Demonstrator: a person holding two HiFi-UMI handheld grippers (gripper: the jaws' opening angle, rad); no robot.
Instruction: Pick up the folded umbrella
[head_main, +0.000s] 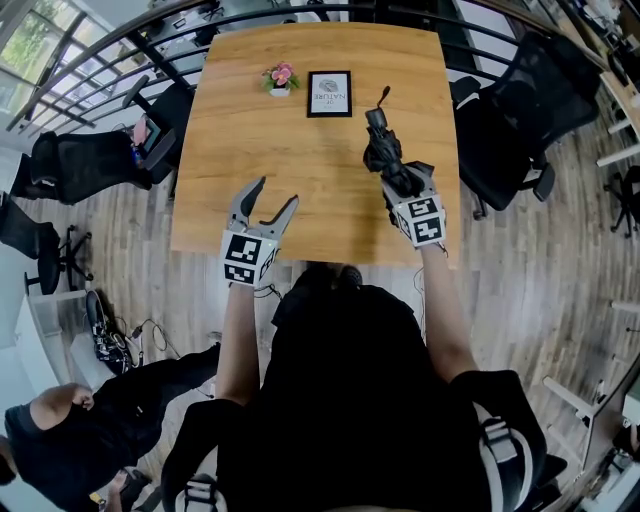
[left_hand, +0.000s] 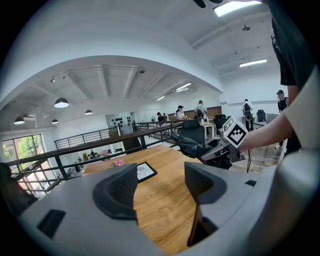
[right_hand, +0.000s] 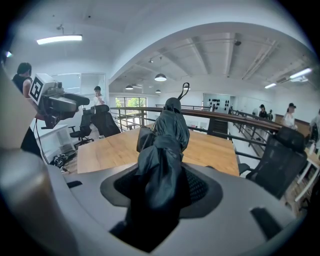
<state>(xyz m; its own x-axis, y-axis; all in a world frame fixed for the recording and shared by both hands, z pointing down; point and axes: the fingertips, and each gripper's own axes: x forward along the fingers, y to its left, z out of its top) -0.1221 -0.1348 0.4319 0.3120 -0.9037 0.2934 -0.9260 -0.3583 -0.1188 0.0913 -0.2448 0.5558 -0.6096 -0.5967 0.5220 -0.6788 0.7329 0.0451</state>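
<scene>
The folded umbrella (head_main: 383, 145) is black with a wrist loop at its far tip. It is held clear above the wooden table (head_main: 300, 170), pointing away from me. My right gripper (head_main: 398, 180) is shut on its near end, and the dark fabric (right_hand: 162, 165) fills the space between the pads in the right gripper view. My left gripper (head_main: 268, 203) hovers over the table's near left part, open with nothing between its fingers (left_hand: 122, 192). In the left gripper view the umbrella (left_hand: 192, 146) shows at the right.
A framed card (head_main: 329, 93) and a small pink flower pot (head_main: 281, 78) stand at the table's far side. Black office chairs (head_main: 520, 130) flank the table on the right and on the left (head_main: 90, 165). A metal railing (head_main: 110, 55) runs behind. A person (head_main: 90, 440) sits lower left.
</scene>
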